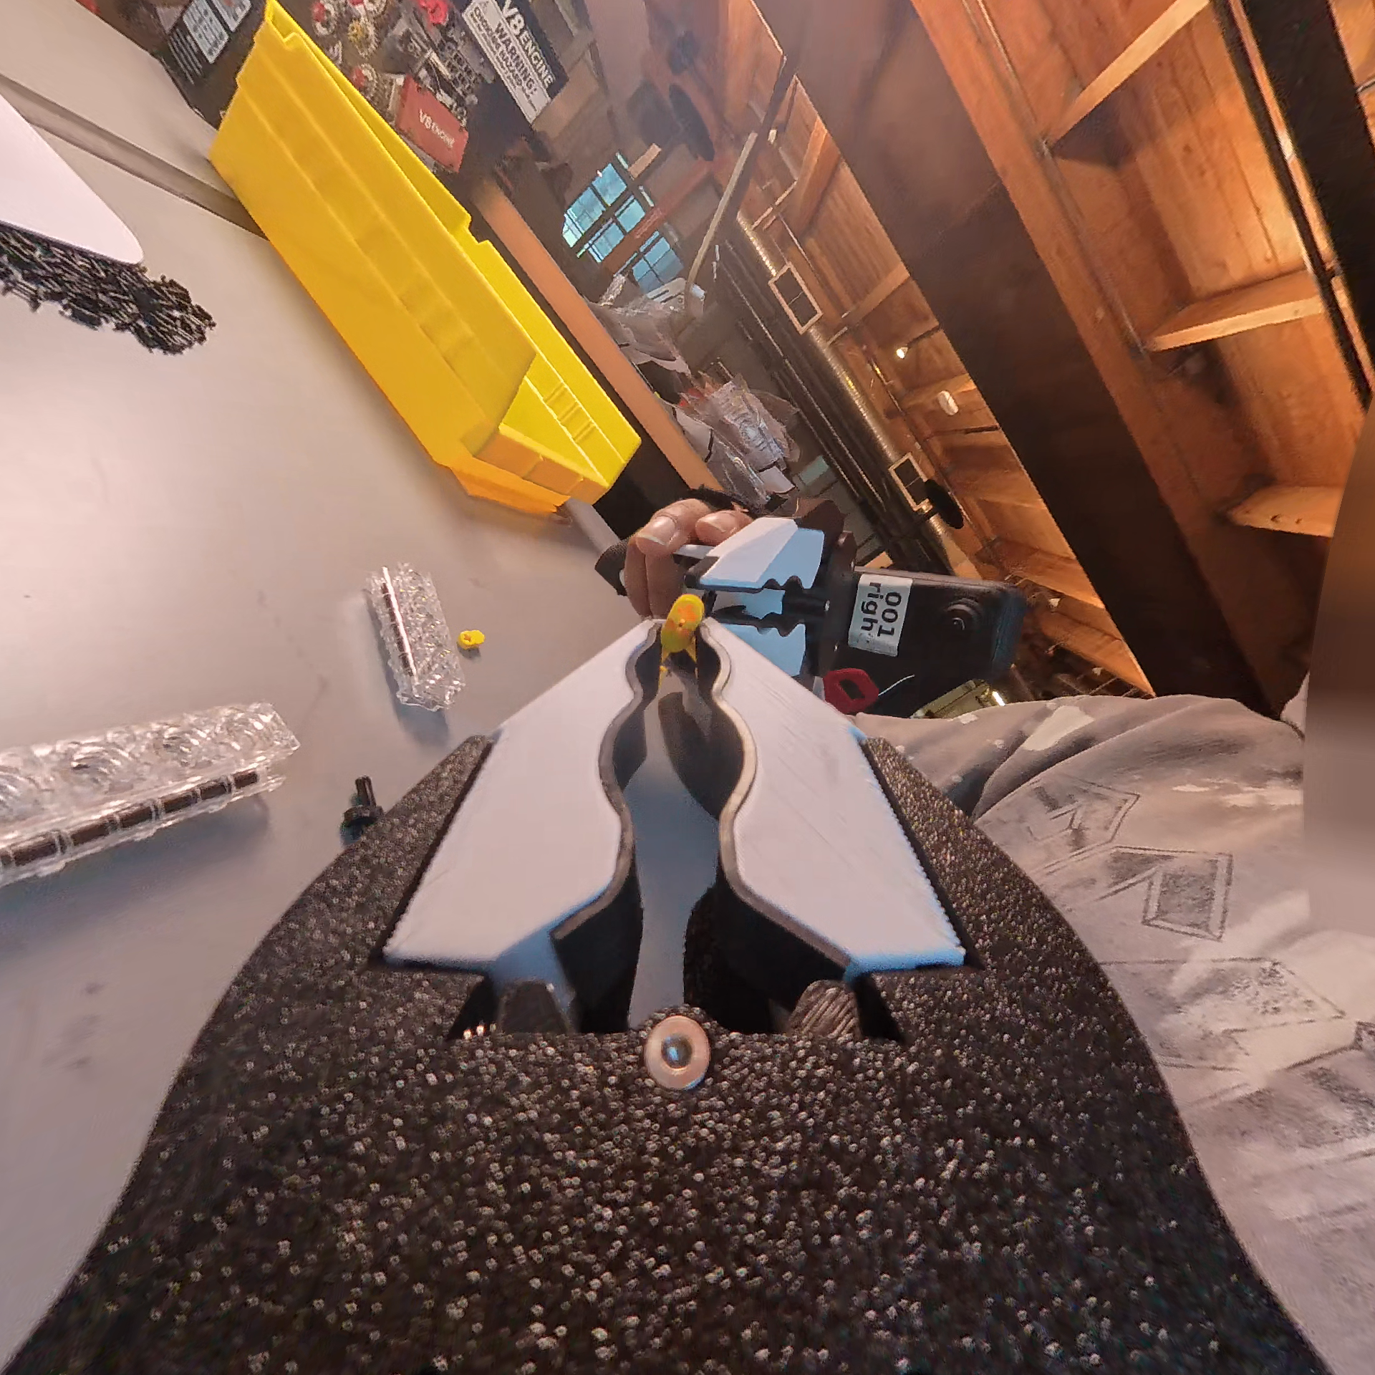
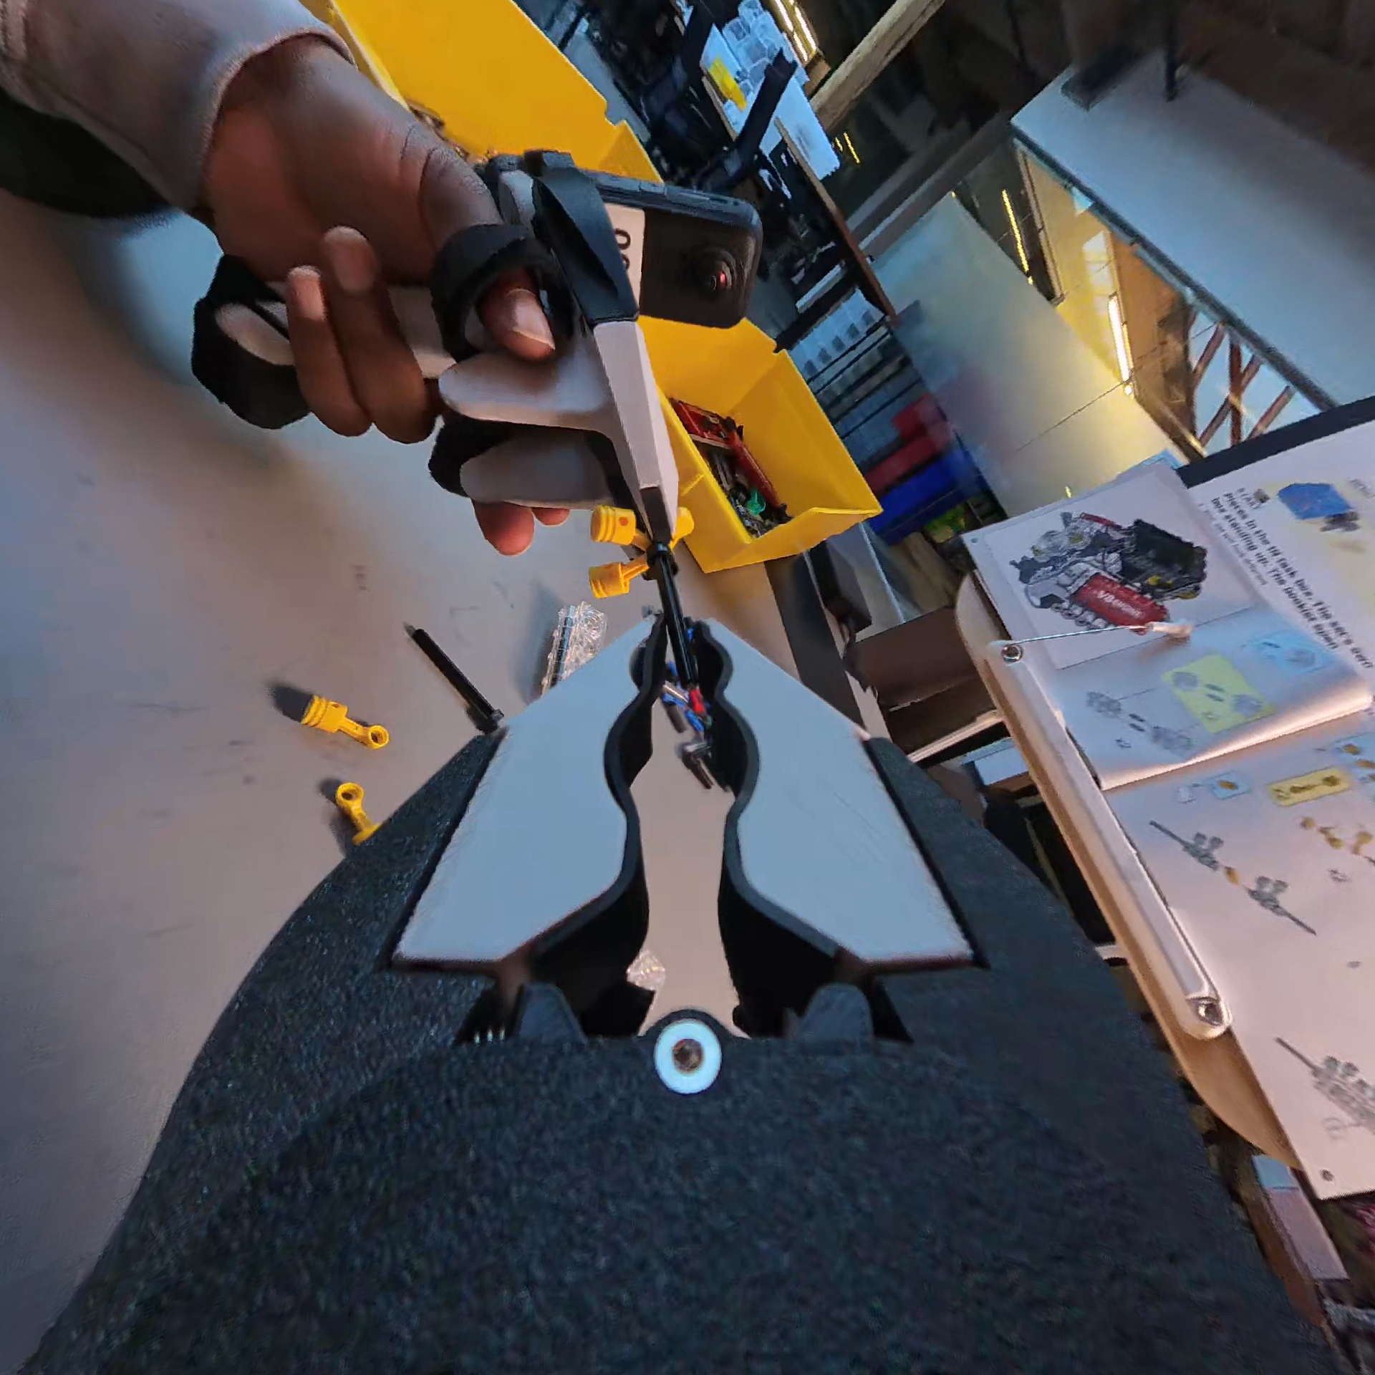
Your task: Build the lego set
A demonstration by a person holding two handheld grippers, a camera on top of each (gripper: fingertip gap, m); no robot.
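My left gripper (image 1: pixel 681 641) is shut on a yellow piston piece (image 1: pixel 682 623) at its fingertips, above the grey table (image 1: pixel 223 521). The right wrist view shows it from the side (image 2: pixel 658 521), with two yellow pistons (image 2: pixel 616 527) beside its tips at the end of a black axle (image 2: pixel 673 595). My right gripper (image 2: pixel 681 632) is shut on that black axle assembly, which carries red and blue parts (image 2: pixel 688 703) between the fingers. The right gripper also shows just beyond the piston in the left wrist view (image 1: pixel 751 577), held by a hand. The two grippers meet tip to tip.
Yellow bins (image 1: pixel 417 283) stand along the table's far edge; one holds mixed parts (image 2: pixel 759 446). Clear plastic blocks (image 1: pixel 413 643), a black pin (image 1: pixel 362 800), a loose piston (image 2: pixel 342 722), a yellow rod (image 2: pixel 353 807) and a black axle (image 2: pixel 454 681) lie on the table. An instruction booklet (image 2: pixel 1190 670) sits at right. Left and right tips are no more than a few centimetres apart.
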